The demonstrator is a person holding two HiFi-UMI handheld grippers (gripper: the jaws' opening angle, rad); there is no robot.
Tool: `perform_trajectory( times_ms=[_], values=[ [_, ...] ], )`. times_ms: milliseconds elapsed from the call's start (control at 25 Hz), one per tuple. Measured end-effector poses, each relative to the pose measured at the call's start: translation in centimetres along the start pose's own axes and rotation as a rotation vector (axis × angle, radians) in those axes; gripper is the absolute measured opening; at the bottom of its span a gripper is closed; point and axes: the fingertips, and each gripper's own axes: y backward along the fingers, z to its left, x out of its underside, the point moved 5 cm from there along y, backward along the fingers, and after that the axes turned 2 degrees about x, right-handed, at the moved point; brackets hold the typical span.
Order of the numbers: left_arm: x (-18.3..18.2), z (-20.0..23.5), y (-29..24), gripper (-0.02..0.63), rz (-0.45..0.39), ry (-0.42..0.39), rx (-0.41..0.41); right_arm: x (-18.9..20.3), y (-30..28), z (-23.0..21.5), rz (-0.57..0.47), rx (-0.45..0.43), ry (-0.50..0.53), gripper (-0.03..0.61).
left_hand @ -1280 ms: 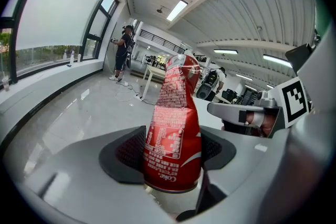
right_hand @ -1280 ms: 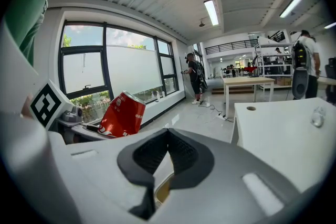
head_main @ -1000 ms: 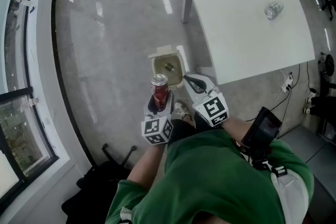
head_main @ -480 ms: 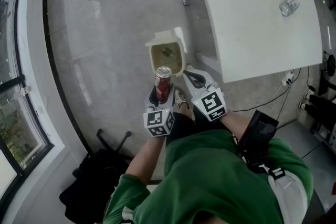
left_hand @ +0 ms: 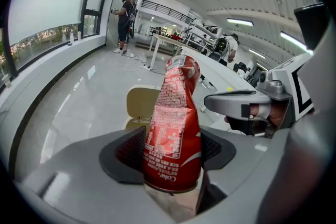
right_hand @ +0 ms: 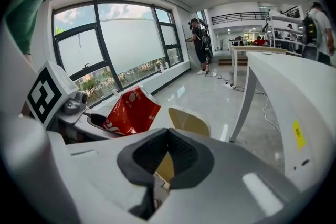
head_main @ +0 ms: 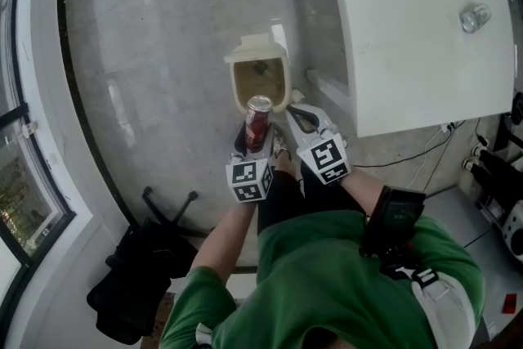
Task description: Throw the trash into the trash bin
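Observation:
A dented red soda can (head_main: 257,123) stands upright between the jaws of my left gripper (head_main: 254,136), which is shut on it. In the left gripper view the can (left_hand: 175,128) fills the centre, with the beige bin lid (left_hand: 140,103) behind it. The small trash bin (head_main: 260,79) stands open on the floor by the table leg, some rubbish inside, its near rim just beyond the can. My right gripper (head_main: 303,121) hangs beside the can to the right, shut and holding nothing. From the right gripper view the can (right_hand: 131,111) is at left and the bin lid (right_hand: 189,122) ahead.
A white table (head_main: 425,37) stretches to the right of the bin, with a clear crumpled bottle (head_main: 474,16) on it. Cables (head_main: 425,147) run under its near edge. A black chair base and bag (head_main: 135,274) lie at lower left; a window wall (head_main: 24,135) runs along the left.
The person has stepped toward the bin. Both grippers moved with them, and the can now sits right at the bin's near rim. Grip on the can is unchanged.

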Motion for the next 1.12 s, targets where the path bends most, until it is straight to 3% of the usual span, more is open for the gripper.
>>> perform_trajectory(
  times_ms=[760,1120],
  values=[
    [6.6,3.5,-9.9,0.276,0.143,-0.007,-0.048,8.6,-6.6,-3.8,0.114,0.025,-0.019,0.003],
    [10.3,5.4,-15.2,0.276,0.265,-0.028,-0.065,11.7,-8.8,-5.0,0.138,0.035,-0.013,0.003]
  ],
)
